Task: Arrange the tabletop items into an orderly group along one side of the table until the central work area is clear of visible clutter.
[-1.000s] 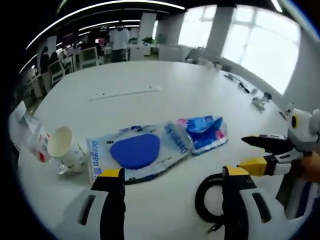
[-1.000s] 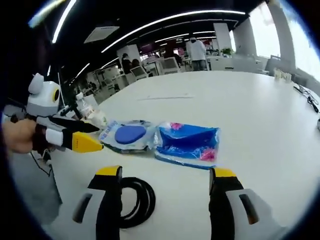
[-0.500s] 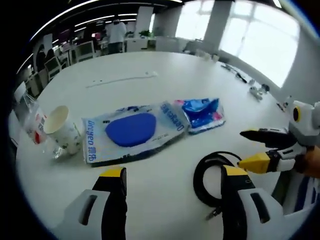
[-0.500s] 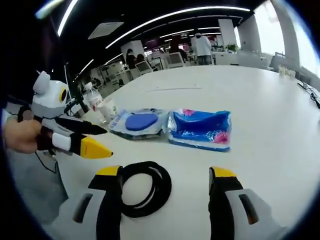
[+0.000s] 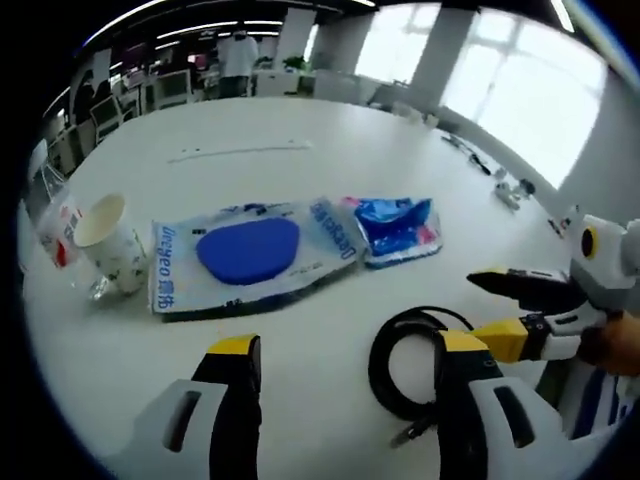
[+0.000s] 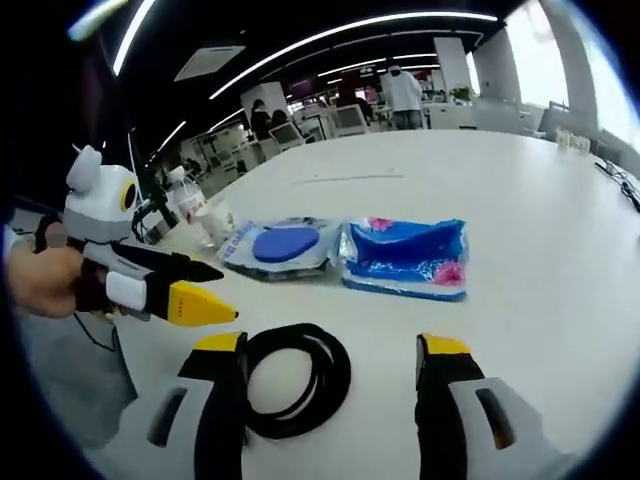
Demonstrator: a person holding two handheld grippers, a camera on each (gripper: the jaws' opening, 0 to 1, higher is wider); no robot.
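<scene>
White round table (image 5: 330,150), large, office setting behind.

Items, listed from the left gripper view:
- Paper cup (image 5: 108,243), upright, at the far left of the row, just beside a clear plastic bottle (image 5: 57,222) with a red label.
- Clear packet holding a blue oval pad (image 5: 248,250), flat, next to the cup.
- Blue and pink plastic packet (image 5: 398,226), flat, touching or slightly overlapping the clear packet's end.
- Black coiled cable (image 5: 405,360), nearest the table edge, apart from the row and in front of it.
- White power strip (image 5: 240,152), well beyond the row, toward mid-table.

Tools:
- Left gripper (image 5: 345,352): jaws spread, empty, above bare table with the cable coil against the inner side of one jaw.
- Right gripper (image 6: 325,350): jaws spread, empty, cable (image 6: 296,377) lying between them, closer to one jaw.
- Each gripper visible in the other's view, jaws parted, nothing held.

Step in hand, judged: approach to the cable, the loose item off the line of packets (image 6: 405,257). Not yet grasped.

Next move, judged: lowering onto the coil, closing across several loops at once so none trail, then carrying it to the row's end.
</scene>
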